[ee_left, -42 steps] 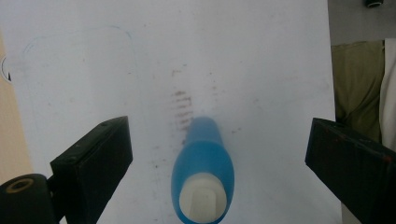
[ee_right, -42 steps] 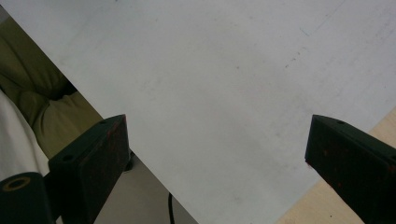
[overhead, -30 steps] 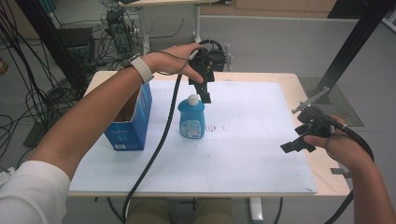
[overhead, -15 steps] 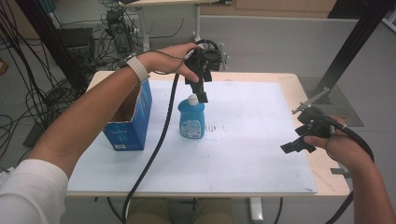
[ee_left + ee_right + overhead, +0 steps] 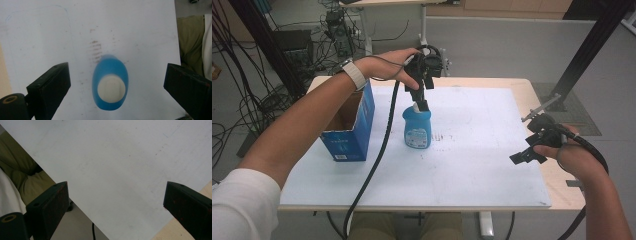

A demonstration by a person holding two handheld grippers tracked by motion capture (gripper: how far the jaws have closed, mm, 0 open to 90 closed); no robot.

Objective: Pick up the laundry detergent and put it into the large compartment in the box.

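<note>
A blue cardboard box (image 5: 348, 125) stood open-topped to the left gripper's left side, near the bottle but apart from it, with the person's left forearm passing over its top. The black cable (image 5: 379, 150) from the left gripper hung down between the box and the bottle and ran off the near edge of the table. Nothing lay between the jaws and the bottle.

The left gripper (image 5: 421, 97) hung straight above the blue bottle (image 5: 417, 129), pointing down. In the left gripper view its jaws were spread wide, one on each side of the bottle (image 5: 110, 85), with clear white surface showing between each jaw and the bottle's sides; they held nothing. The bottle's white cap (image 5: 111, 88) sat directly below, midway between the jaws. In the high view the lower jaw tip appeared at the cap, but whether it touched could not be told.

The right gripper (image 5: 532, 150) was well apart from the bottle, held low over the right side of the table (image 5: 482, 150). Its jaws were wide open and empty, over bare white surface (image 5: 120, 170).

The table top was white, smudged with faint brown marks just beyond the bottle, with a pale wooden border. Around it were grey floor, tangled cables and black frame posts.
</note>
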